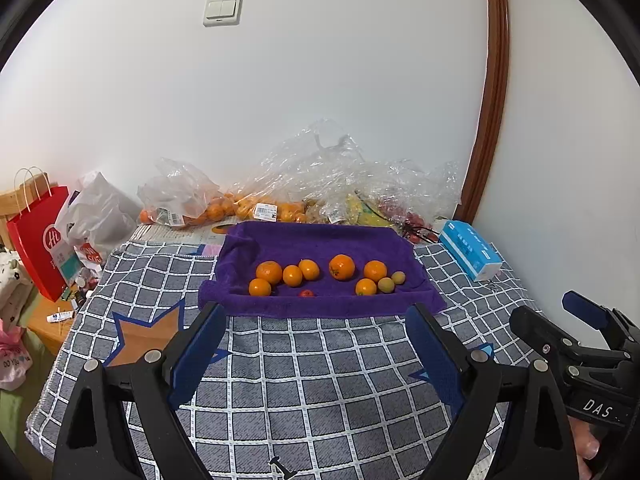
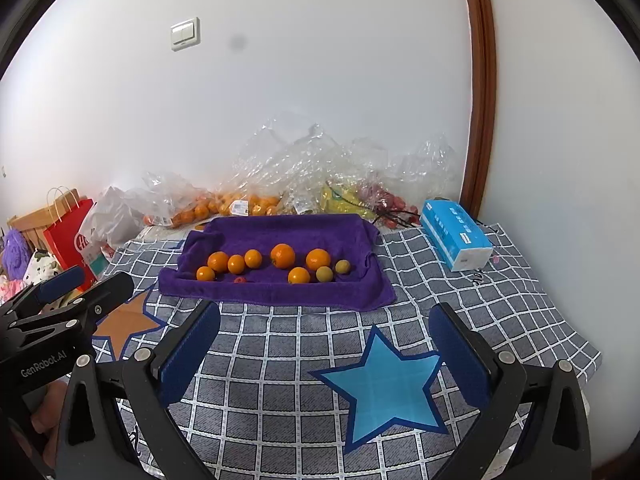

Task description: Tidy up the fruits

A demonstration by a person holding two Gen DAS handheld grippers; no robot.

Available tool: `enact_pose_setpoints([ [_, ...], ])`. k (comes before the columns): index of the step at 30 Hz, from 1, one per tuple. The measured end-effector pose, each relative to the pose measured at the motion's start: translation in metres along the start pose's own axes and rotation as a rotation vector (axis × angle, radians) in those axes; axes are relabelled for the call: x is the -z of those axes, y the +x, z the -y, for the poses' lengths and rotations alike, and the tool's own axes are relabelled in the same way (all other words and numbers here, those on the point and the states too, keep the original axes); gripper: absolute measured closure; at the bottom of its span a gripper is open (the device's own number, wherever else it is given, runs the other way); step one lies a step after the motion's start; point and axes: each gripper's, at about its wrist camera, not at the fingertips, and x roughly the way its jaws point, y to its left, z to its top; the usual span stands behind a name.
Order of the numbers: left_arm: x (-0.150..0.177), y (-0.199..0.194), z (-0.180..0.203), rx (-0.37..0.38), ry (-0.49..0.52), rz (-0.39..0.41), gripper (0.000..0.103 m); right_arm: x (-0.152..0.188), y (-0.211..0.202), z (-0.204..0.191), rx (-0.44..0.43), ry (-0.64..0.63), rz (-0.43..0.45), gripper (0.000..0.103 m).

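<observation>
1. Left wrist view: left hand-held gripper (image 1: 316,328) spread wide, holding nothing, over checked cloth (image 1: 304,392).
2. Right hand-held gripper (image 2: 324,332): likewise wide, holding nothing.
3. Oranges (image 1: 342,267), small green fruits (image 1: 386,285) on purple towel (image 1: 320,240).
4. Bagged fruit (image 1: 240,210) against wall.

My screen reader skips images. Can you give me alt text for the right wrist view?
A purple towel on a checked cloth holds seven oranges, two small green fruits and one tiny red fruit. The right gripper hangs open in front, empty, with the left gripper at the left edge.
</observation>
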Motion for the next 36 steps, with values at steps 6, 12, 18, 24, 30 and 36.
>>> enact_pose_setpoints([
  [6,-0.0002,-0.0008,-0.0001,0.000,-0.001,0.000,0.012,0.0001,-0.0006,-0.0002,-0.001,-0.001,0.001,0.001],
  [12,-0.0002,-0.0007,-0.0001,0.000,0.001,0.001,0.012,-0.0001,-0.0009,-0.0001,0.000,0.000,0.001,0.001],
  [18,0.0002,-0.0004,-0.0002,0.000,0.000,0.000,0.012,0.0005,-0.0014,-0.0001,-0.001,-0.001,0.002,0.001],
  [24,0.0004,-0.0018,-0.0002,-0.005,0.000,0.000,0.012,0.0002,-0.0014,-0.0004,-0.001,-0.002,0.002,0.001],
  [30,0.0003,-0.0024,-0.0005,-0.004,0.001,0.002,0.012,-0.0003,-0.0024,-0.0011,0.000,-0.003,0.003,0.001],
  [36,0.0004,-0.0022,-0.0002,-0.004,0.000,0.001,0.012,-0.0004,-0.0029,-0.0014,0.000,-0.003,0.003,0.001],
])
